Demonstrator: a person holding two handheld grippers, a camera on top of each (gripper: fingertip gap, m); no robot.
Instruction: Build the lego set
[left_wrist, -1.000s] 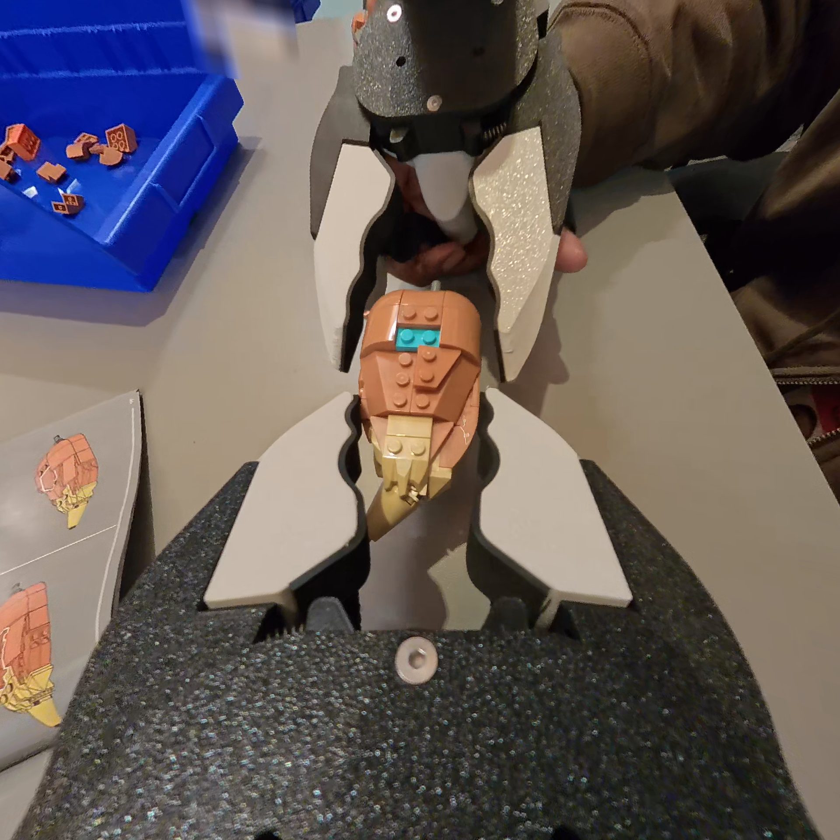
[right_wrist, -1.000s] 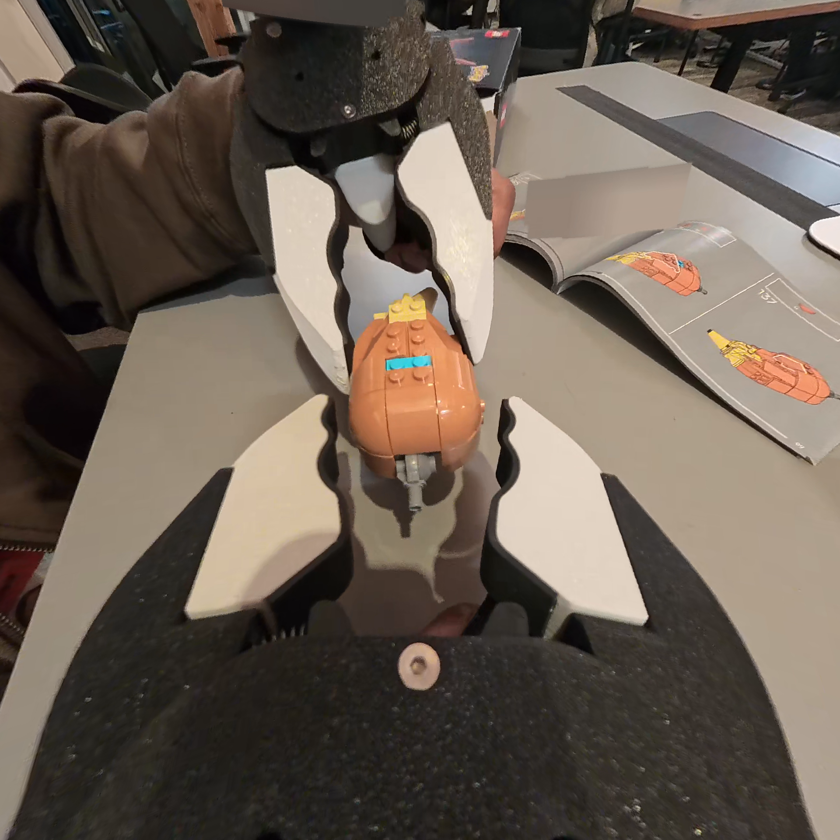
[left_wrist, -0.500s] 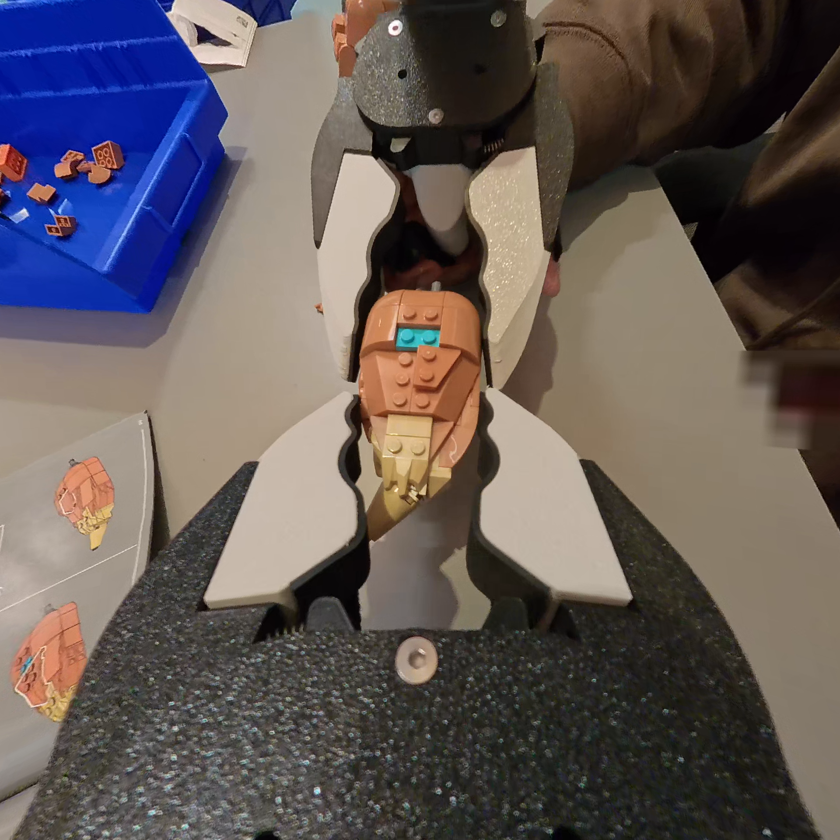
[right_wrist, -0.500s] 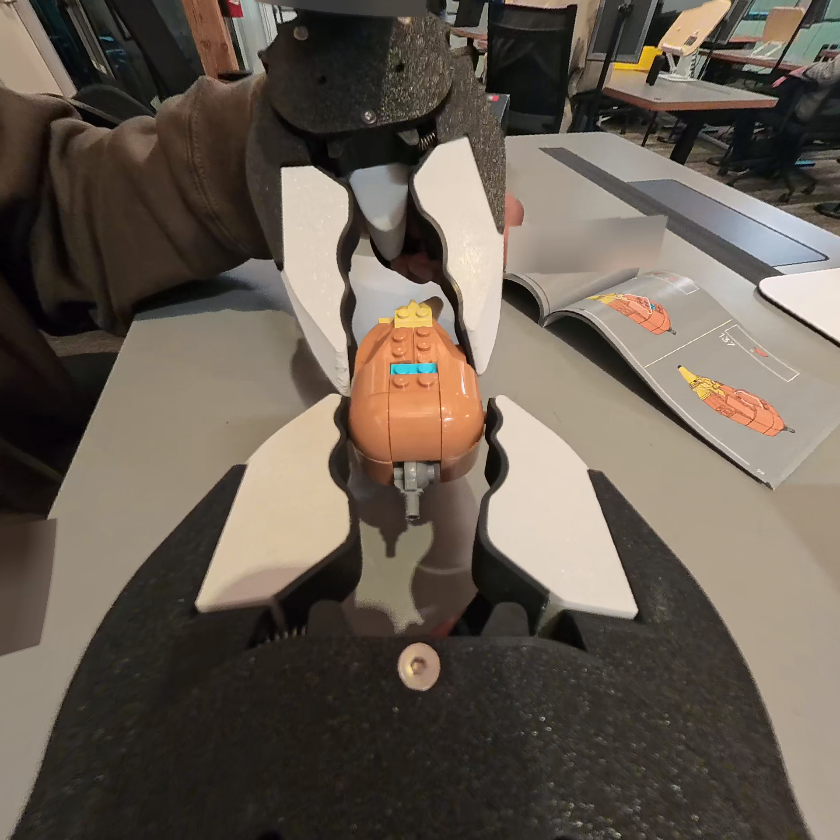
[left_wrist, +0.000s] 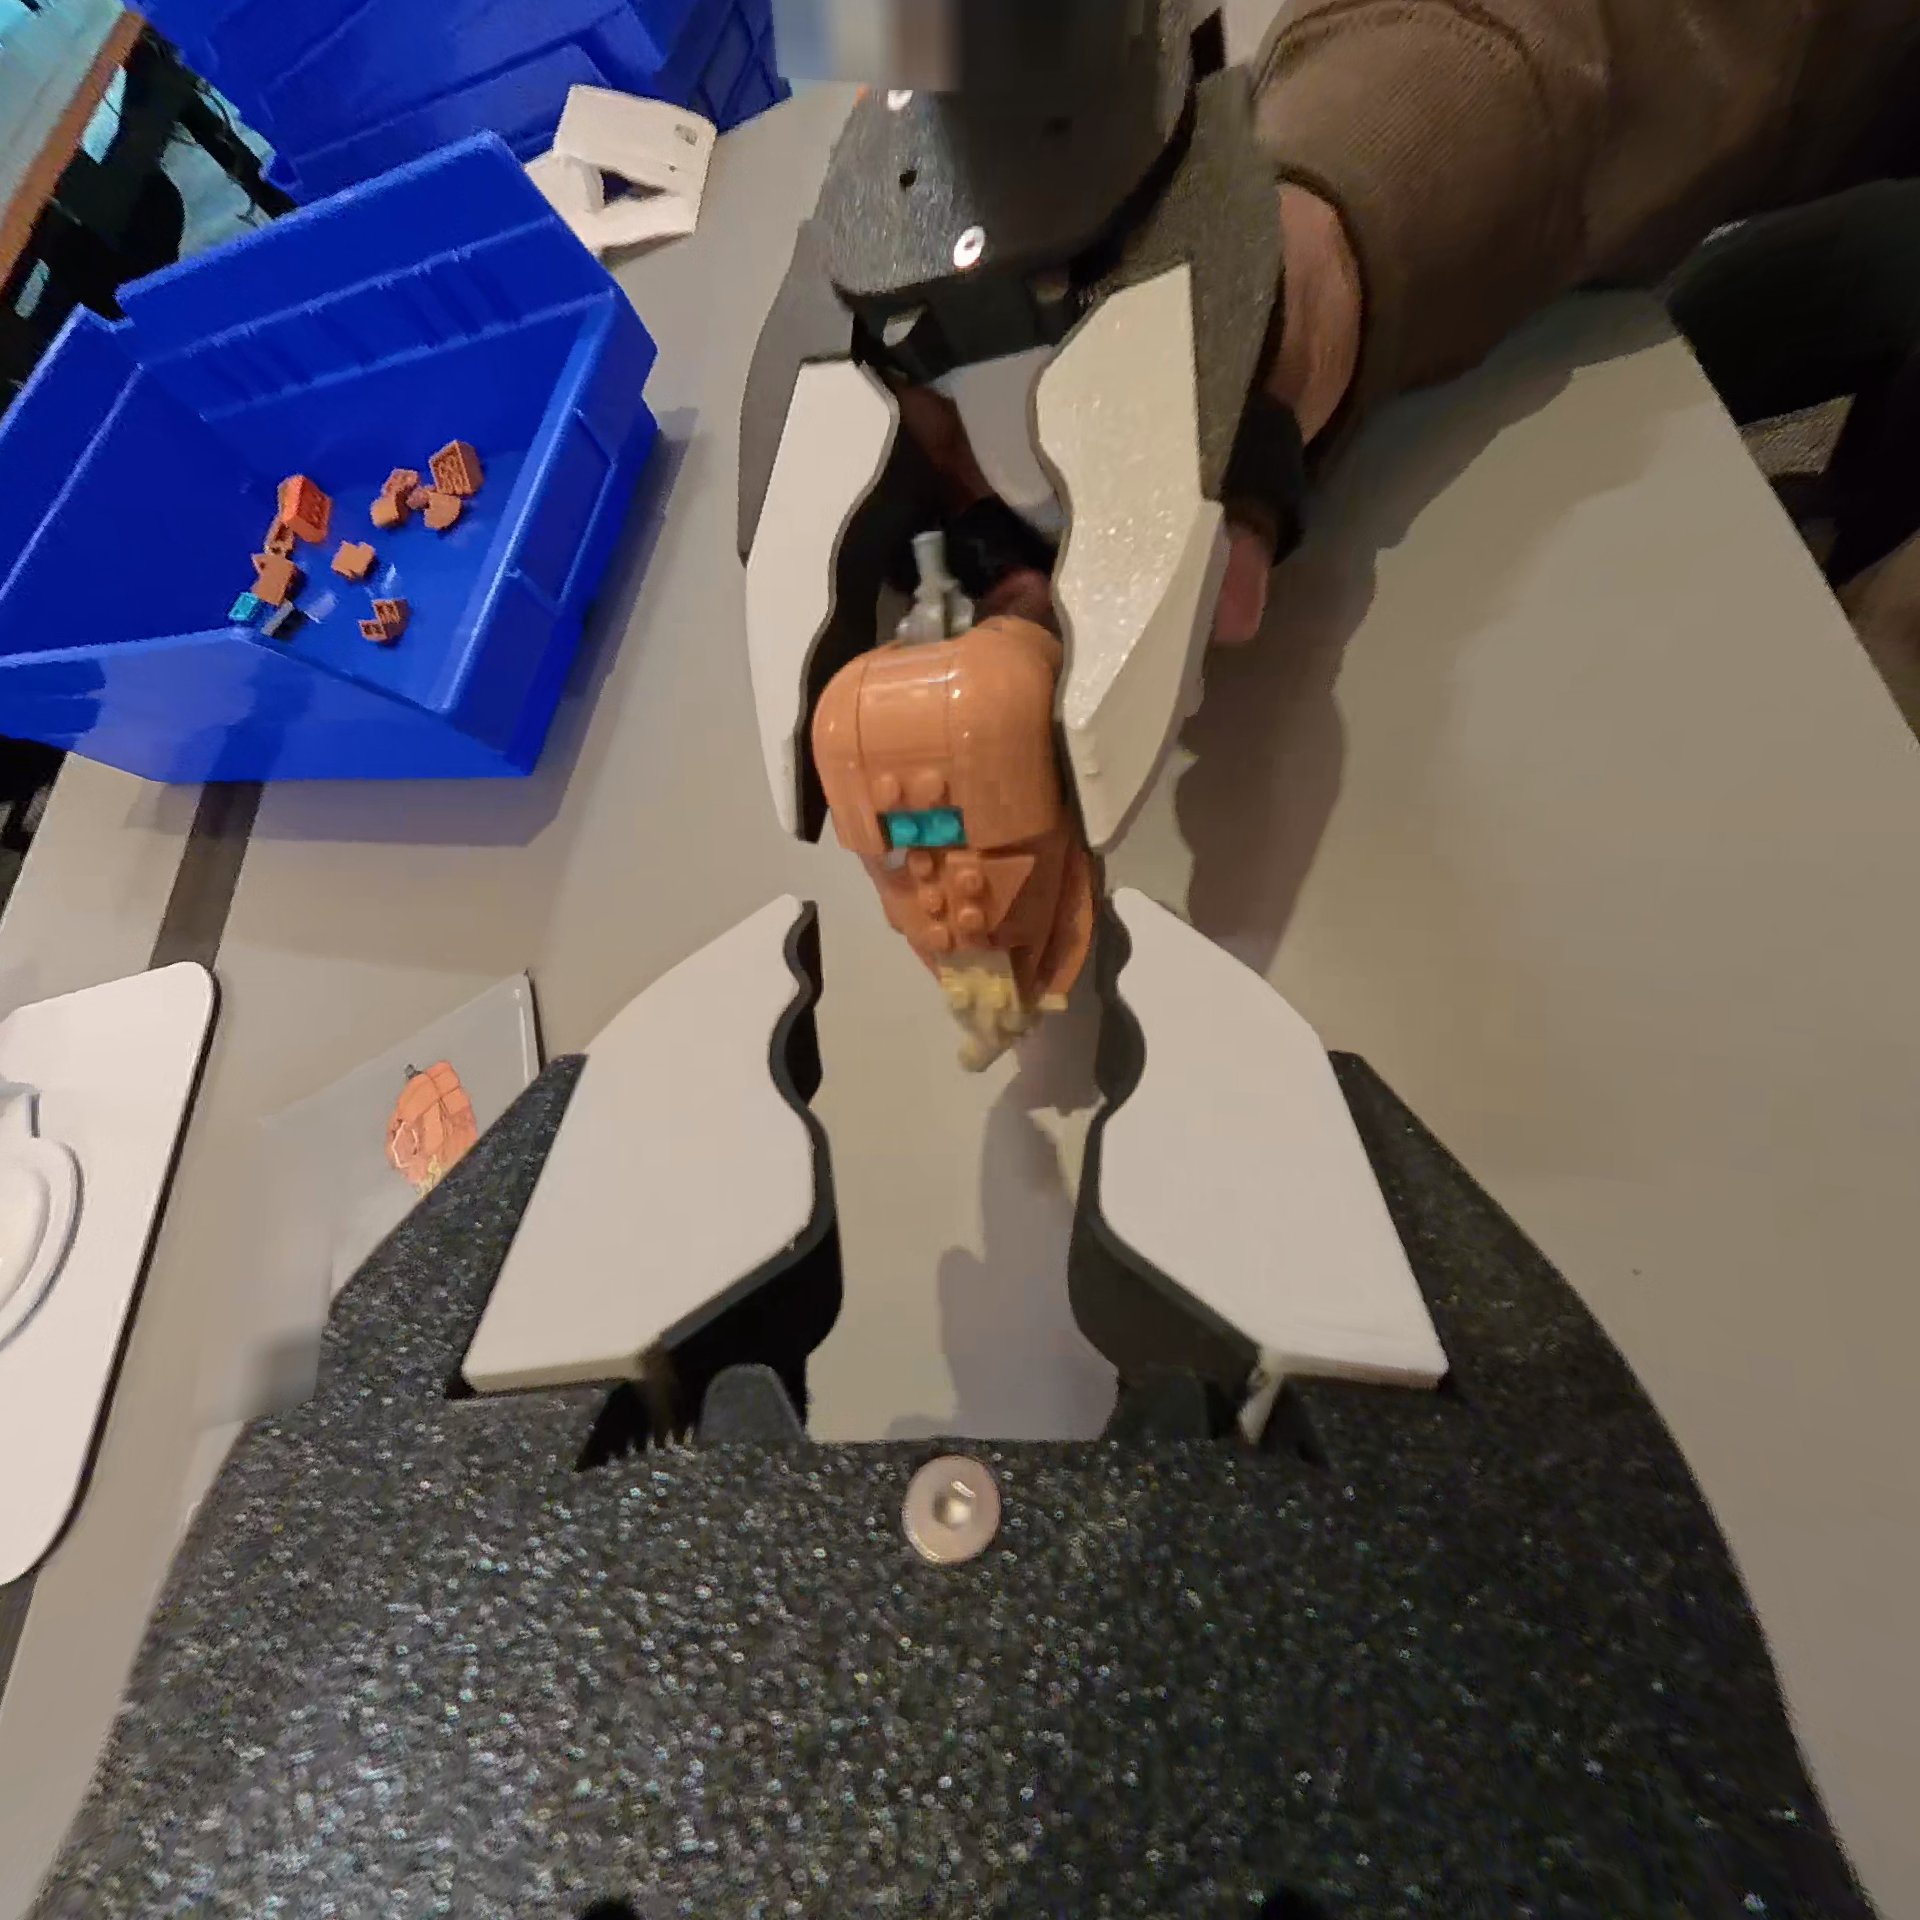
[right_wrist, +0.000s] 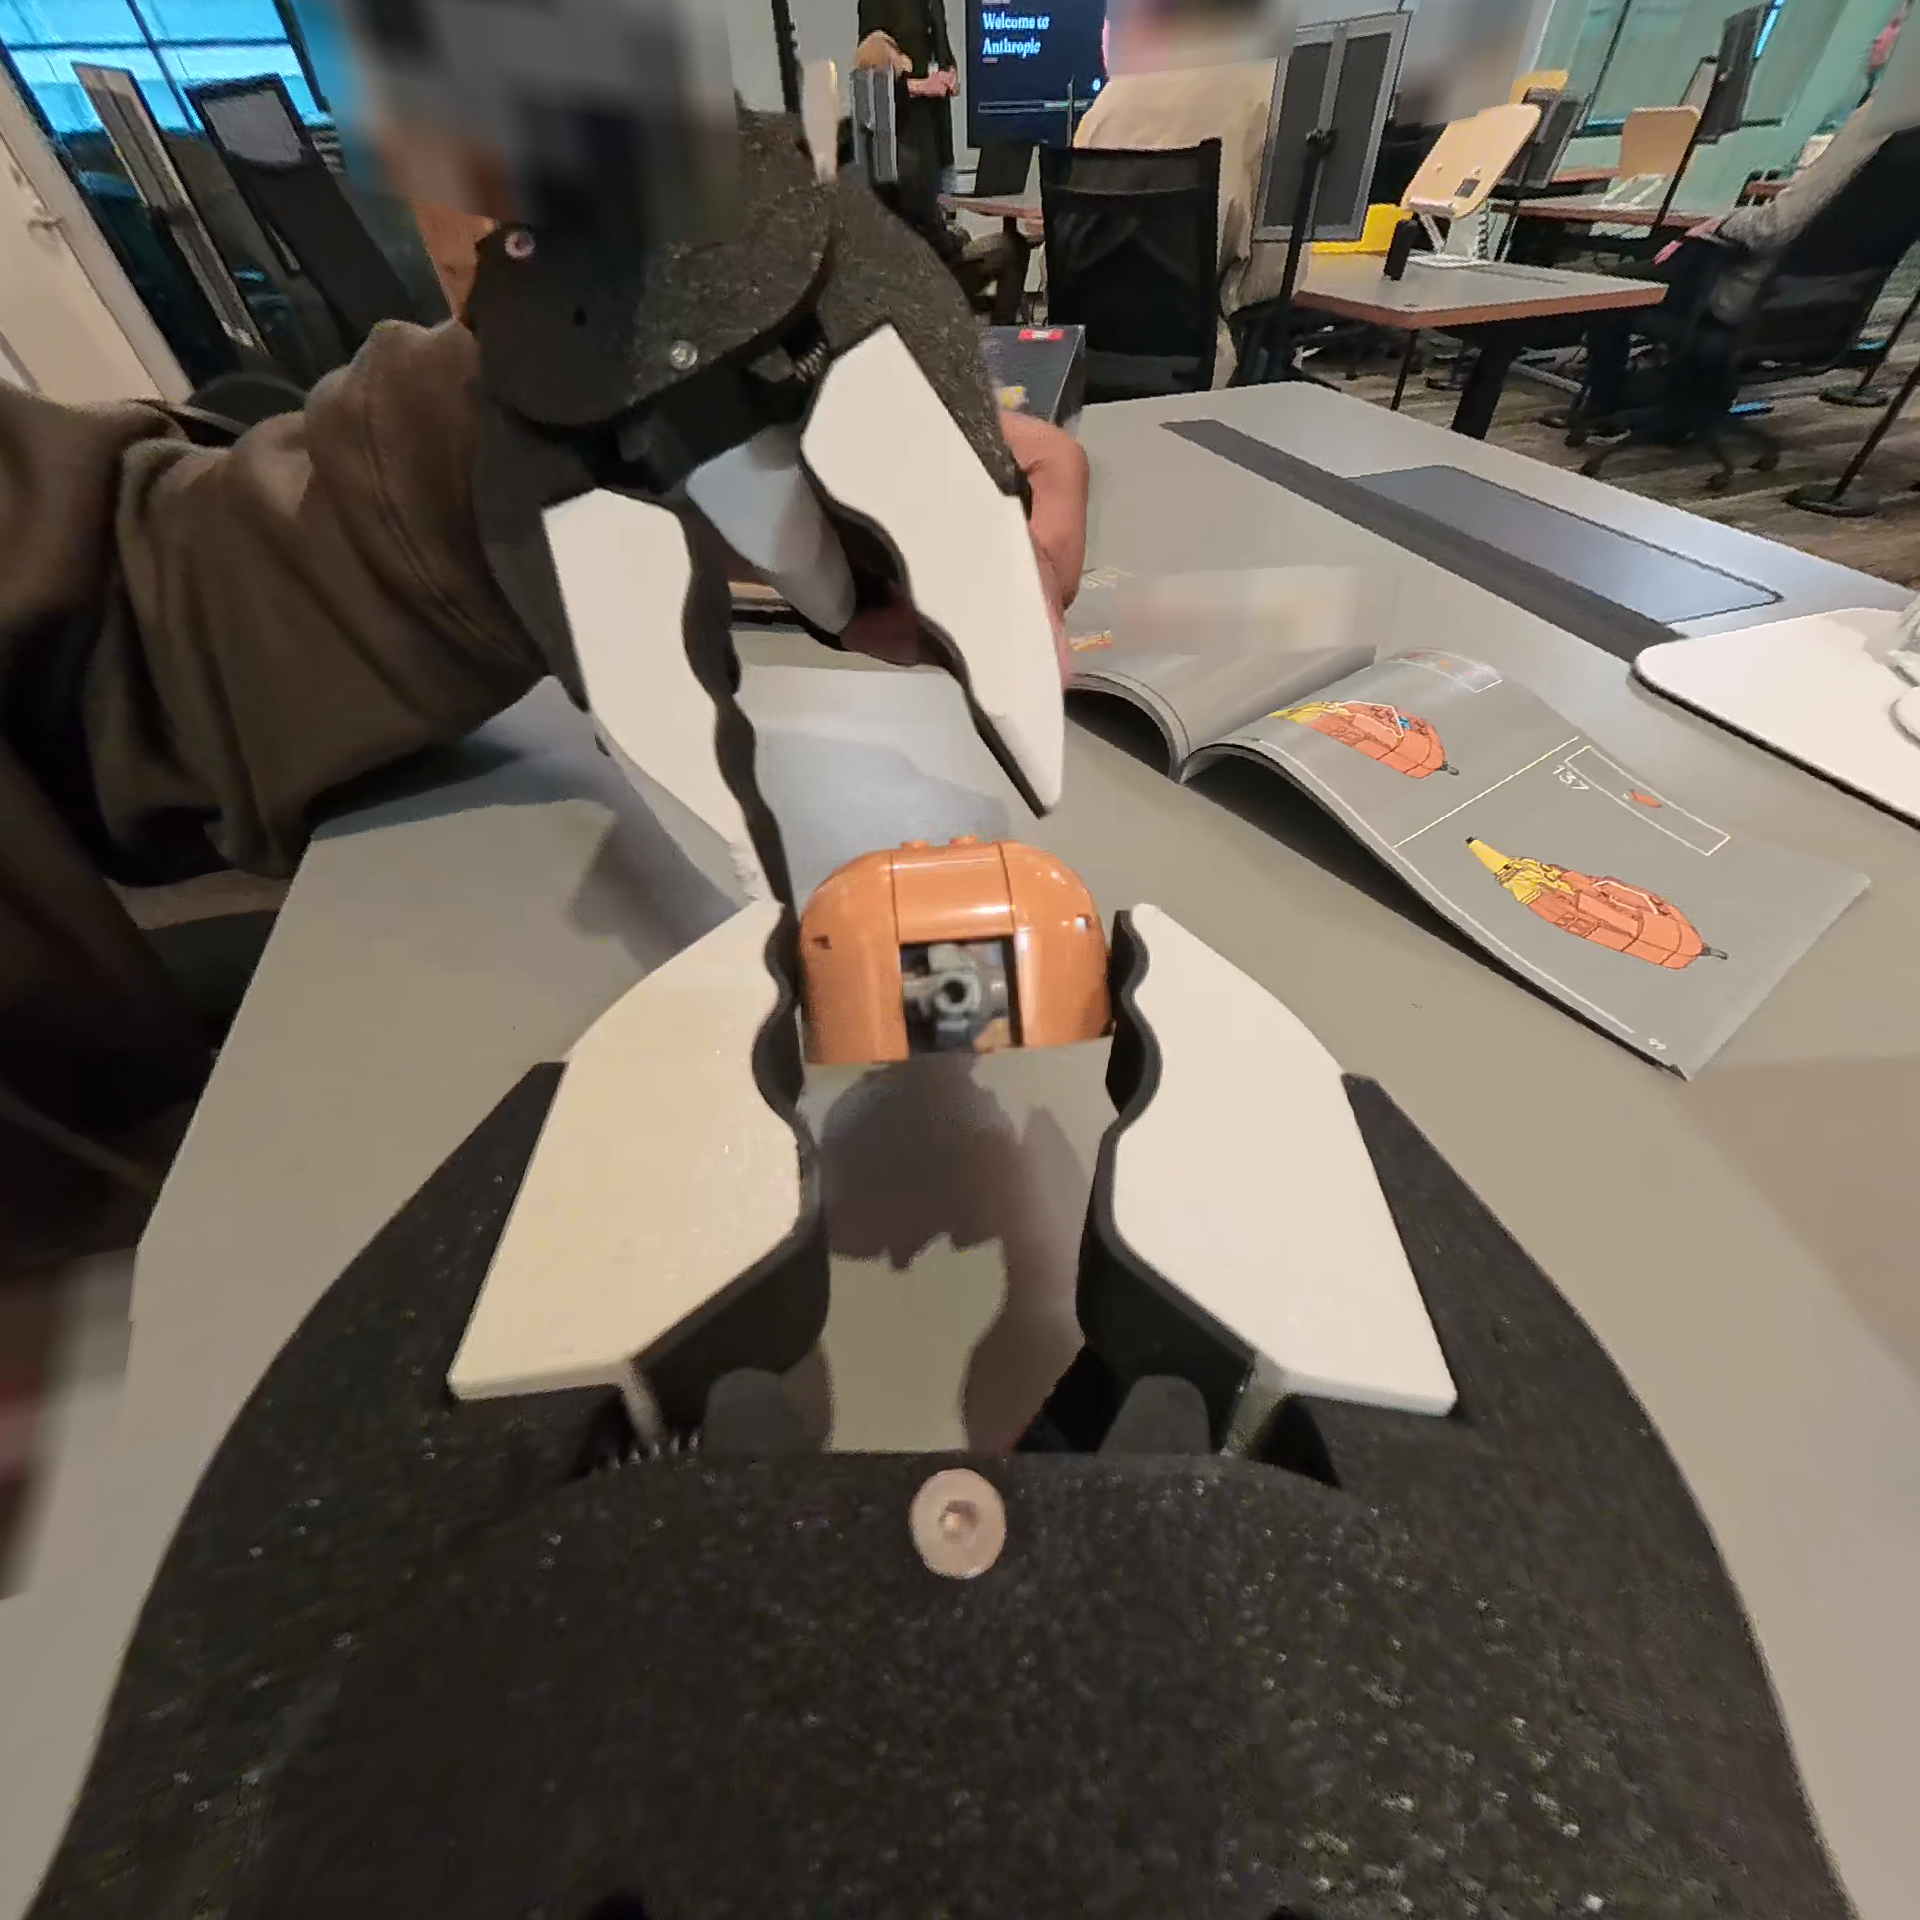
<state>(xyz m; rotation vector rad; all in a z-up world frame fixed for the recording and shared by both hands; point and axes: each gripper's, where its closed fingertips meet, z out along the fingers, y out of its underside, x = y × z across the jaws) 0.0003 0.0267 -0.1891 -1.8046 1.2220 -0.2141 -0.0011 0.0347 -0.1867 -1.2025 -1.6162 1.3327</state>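
**Handover: model carried by right gripper**
Left wrist view: your left gripper (left_wrist: 961, 935) stands spread, the lego model (left_wrist: 951, 790) just beyond its tips. Right wrist view: right gripper (right_wrist: 951, 971) pinches the model's rounded end; keep that squeeze steady.

- Left gripper (left_wrist: 961, 920): a speckled black, grainy body spreading wide like a shield, with one round silver screw (left_wrist: 951, 1507) at its centre.
- Its two fingers (left_wrist: 665, 1153) are flat pale-grey plates with wavy black inner edges.
- Right gripper (right_wrist: 951, 982): the same build and colours, with its own silver screw (right_wrist: 956, 1524).
- The person wears a brown fabric sleeve (right_wrist: 260, 582) with a stitched cuff.
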